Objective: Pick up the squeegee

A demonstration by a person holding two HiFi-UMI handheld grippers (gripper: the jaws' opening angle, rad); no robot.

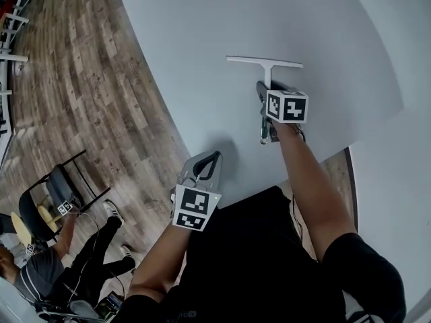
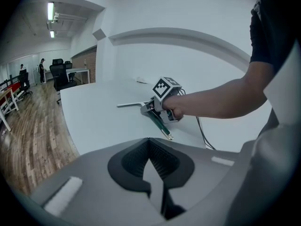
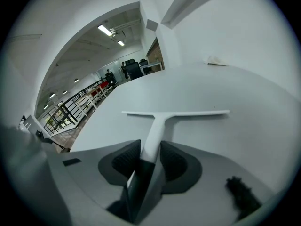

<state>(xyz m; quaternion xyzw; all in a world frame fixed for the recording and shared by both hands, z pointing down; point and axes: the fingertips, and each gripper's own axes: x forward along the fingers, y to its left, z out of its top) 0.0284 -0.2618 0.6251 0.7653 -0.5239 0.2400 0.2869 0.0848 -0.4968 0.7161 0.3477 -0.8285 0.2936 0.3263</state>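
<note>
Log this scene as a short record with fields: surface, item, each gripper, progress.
surface: white table
item: squeegee, white, T-shaped, blade pointing away from the person
right gripper: shut on the squeegee's handle
left gripper: shut, nothing between its jaws, held at the table's near edge, apart from the squeegee
progress: handle gripped; whether the blade has left the table cannot be told
</note>
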